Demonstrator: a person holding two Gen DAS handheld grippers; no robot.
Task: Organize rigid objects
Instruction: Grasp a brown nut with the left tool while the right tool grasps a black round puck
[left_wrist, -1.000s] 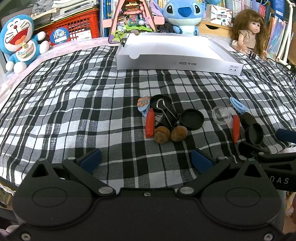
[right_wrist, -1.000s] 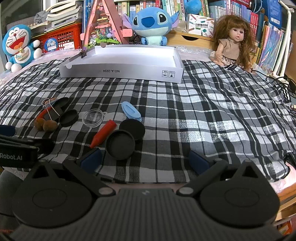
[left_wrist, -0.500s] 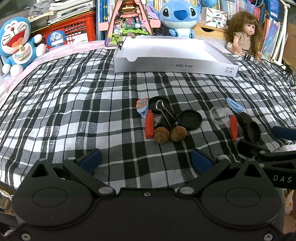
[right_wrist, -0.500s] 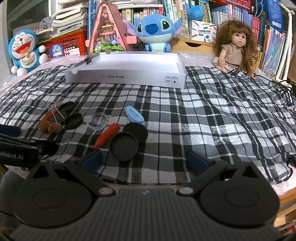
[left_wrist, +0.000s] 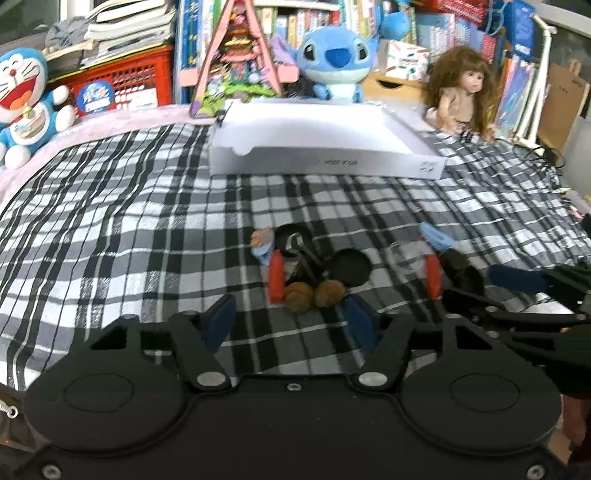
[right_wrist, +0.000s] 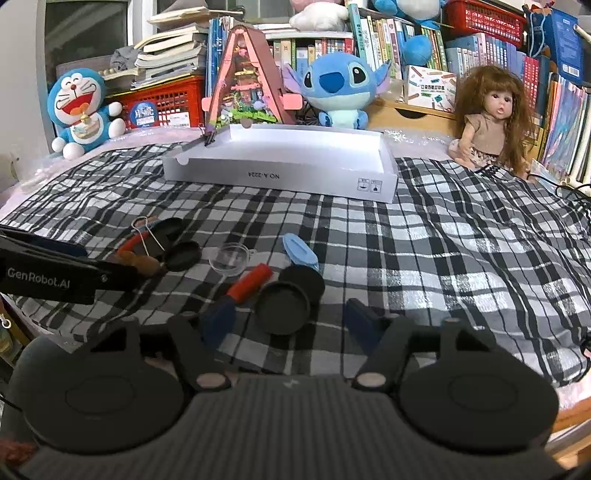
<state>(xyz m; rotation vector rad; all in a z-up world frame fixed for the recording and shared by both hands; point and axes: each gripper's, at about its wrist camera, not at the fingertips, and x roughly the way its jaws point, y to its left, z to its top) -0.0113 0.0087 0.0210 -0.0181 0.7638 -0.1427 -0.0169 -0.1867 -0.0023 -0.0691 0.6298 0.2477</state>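
Small objects lie on the plaid cloth. In the left wrist view I see two brown balls (left_wrist: 314, 292), a red piece (left_wrist: 276, 275), a black lid (left_wrist: 351, 266) and a binder clip (left_wrist: 301, 251). My left gripper (left_wrist: 291, 323) is open, just short of the balls. In the right wrist view I see two black lids (right_wrist: 282, 307), a red piece (right_wrist: 249, 282), a blue oval piece (right_wrist: 299, 251) and a clear dish (right_wrist: 231, 258). My right gripper (right_wrist: 291, 317) is open, its jaws on either side of the nearest black lid. An empty white tray (right_wrist: 280, 177) stands behind.
Plush toys, a doll (right_wrist: 491, 122), a red crate (right_wrist: 162, 103) and books line the back edge. The left gripper's side (right_wrist: 55, 273) shows at the left of the right wrist view. The cloth's front edge drops off just below both grippers.
Both grippers have moved forward towards the objects, and their jaws now stand somewhat closer together. The objects have not moved.
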